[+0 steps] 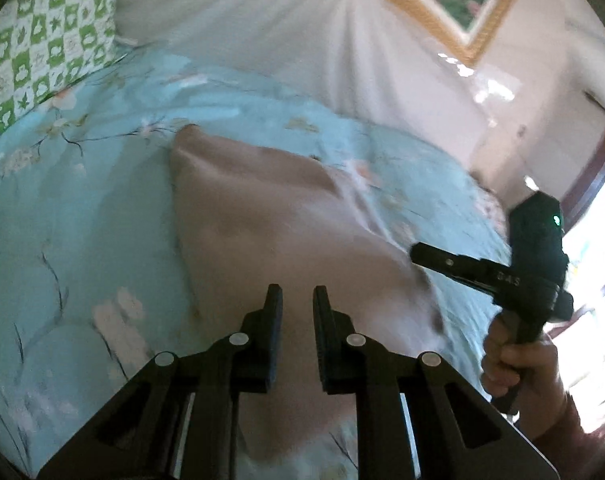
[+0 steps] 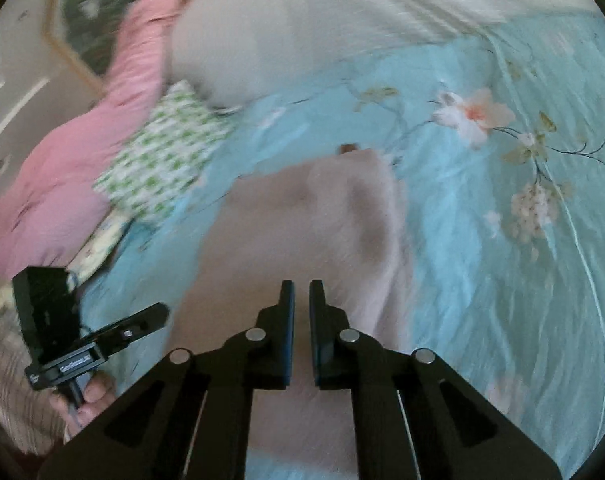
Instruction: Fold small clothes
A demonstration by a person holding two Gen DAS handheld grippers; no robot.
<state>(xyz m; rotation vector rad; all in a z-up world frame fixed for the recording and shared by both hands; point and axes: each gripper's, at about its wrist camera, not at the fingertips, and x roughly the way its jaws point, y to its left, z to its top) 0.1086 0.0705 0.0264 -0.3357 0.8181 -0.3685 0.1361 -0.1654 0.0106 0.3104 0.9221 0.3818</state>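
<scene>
A pale pinkish-beige small garment (image 1: 270, 220) (image 2: 310, 216) lies rumpled on the light blue flowered bedspread (image 1: 82, 200) (image 2: 502, 280). My left gripper (image 1: 298, 292) hovers over its near part, jaws a narrow gap apart with nothing between the pads; in the right wrist view it (image 2: 164, 314) sits at the garment's left edge. My right gripper (image 2: 302, 286) is over the garment's near part, jaws nearly together and empty. In the left wrist view its tip (image 1: 416, 252) is at the garment's right edge, held by a hand (image 1: 522, 364).
A green-and-white checked pillow (image 1: 50, 40) (image 2: 162, 160) lies at the head of the bed, with a pink cloth (image 2: 62, 168) heaped beside it. A white covering (image 1: 282, 40) rises behind the bedspread. A gold-framed picture (image 1: 442, 12) hangs on the wall. A bright window (image 1: 598, 240) is at the right.
</scene>
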